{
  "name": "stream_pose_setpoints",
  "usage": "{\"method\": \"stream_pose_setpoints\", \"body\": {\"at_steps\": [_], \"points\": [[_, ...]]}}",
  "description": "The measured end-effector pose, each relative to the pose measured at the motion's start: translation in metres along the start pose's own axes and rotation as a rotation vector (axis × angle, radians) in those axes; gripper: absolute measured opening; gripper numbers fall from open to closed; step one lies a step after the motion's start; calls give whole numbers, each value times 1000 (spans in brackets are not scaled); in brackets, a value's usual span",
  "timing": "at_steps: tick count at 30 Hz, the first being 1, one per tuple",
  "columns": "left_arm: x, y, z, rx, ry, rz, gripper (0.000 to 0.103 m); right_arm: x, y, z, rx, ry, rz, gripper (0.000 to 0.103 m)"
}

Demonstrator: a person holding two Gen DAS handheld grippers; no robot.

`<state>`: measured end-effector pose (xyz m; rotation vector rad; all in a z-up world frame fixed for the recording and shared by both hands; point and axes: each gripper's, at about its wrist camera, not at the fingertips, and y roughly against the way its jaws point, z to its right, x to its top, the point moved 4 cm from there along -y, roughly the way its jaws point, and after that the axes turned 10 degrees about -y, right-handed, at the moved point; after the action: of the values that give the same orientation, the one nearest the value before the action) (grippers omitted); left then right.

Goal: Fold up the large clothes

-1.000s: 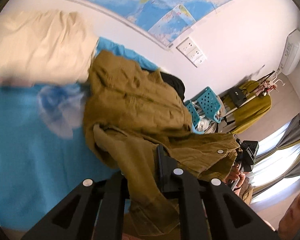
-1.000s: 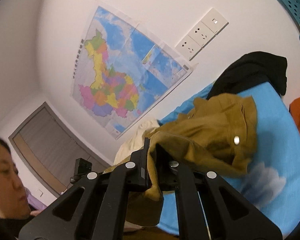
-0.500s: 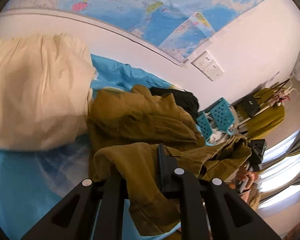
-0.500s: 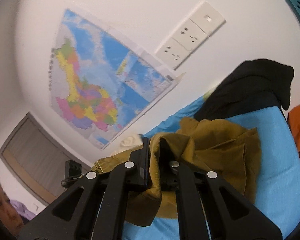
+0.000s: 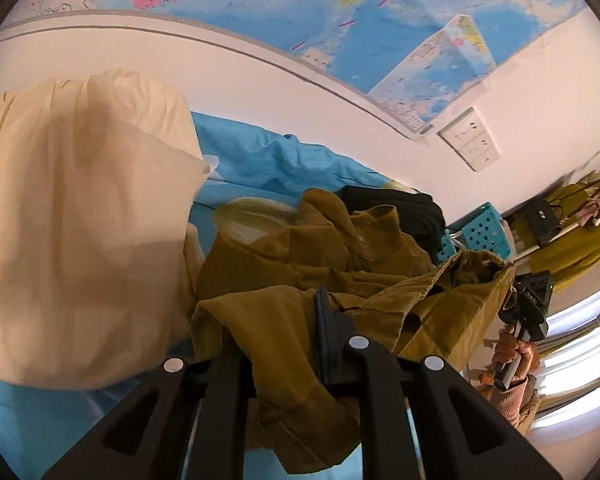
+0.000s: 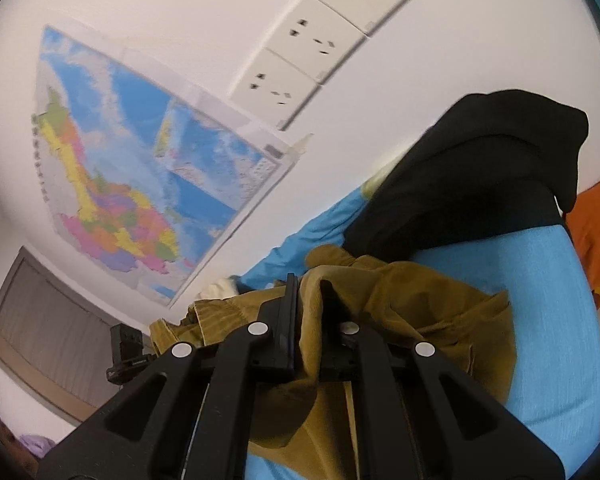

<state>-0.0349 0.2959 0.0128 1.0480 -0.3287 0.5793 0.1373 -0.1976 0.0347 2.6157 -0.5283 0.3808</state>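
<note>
Both claws clamping olive jacket (image 5: 340, 264)

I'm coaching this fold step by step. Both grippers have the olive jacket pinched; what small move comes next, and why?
Probably draw the left gripper and right gripper apart to pull the olive jacket taut: it hangs bunched and creased over the blue sheet, too crumpled to fold.

1. The large coloured paper wall map (image 6: 140, 184) carries a column of dark characters down its left margin, too blurred to read.
2. The same map's small print along the lower edge, in the left wrist view, is too fine to make out.
3. The small black camera-like device (image 5: 532, 300) at the right edge of the left wrist view bears pale lettering that cannot be read.
4. Nothing else bears readable writing.
</note>
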Motion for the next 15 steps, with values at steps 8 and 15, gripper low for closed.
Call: {"method": "stream_pose_setpoints", "body": {"at_steps": [8,15], "points": [[16,-24,-13,37,21,-26,11,15,-23,15,-41,-33,-18,6],[26,-40,-19,97,23,-21,11,25,-43,30,-79,-79,-25,10]]}}
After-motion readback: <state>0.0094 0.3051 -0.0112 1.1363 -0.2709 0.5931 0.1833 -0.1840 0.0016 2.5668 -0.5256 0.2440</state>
